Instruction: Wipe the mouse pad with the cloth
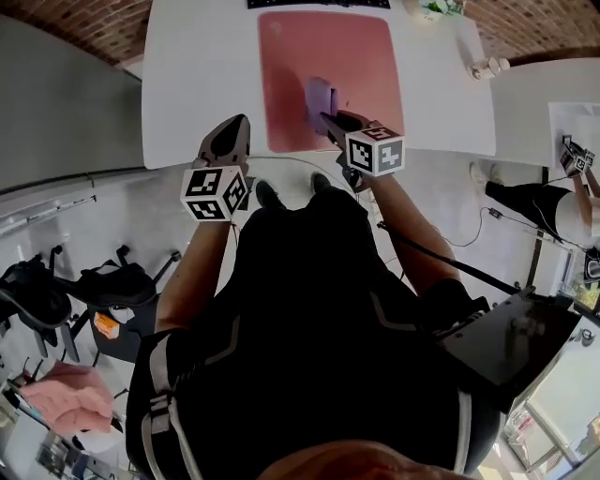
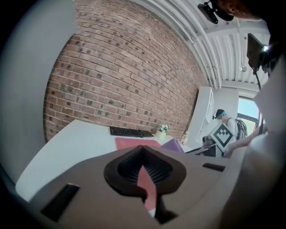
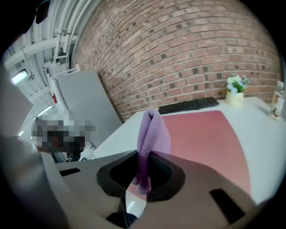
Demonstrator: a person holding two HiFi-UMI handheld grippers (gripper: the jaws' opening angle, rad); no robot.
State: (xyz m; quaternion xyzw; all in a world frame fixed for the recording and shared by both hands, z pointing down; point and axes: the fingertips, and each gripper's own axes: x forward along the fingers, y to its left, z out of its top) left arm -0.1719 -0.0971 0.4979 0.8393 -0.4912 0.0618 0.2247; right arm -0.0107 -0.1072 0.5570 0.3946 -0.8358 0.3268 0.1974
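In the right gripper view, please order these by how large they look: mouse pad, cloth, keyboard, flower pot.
1. mouse pad
2. cloth, which looks large only because it is near the camera
3. keyboard
4. flower pot

black top (image 1: 309, 272), grey stripes, black-white marker cubes (image 1: 214, 193)

White table (image 1: 197, 84) bearing a pink mouse pad (image 1: 328, 47), which is lying flat at its middle; a black keyboard (image 1: 319, 4) is lying just beyond, a flower pot (image 1: 433, 7) and small bottle (image 1: 487, 67) standing rightward (both off the pad).
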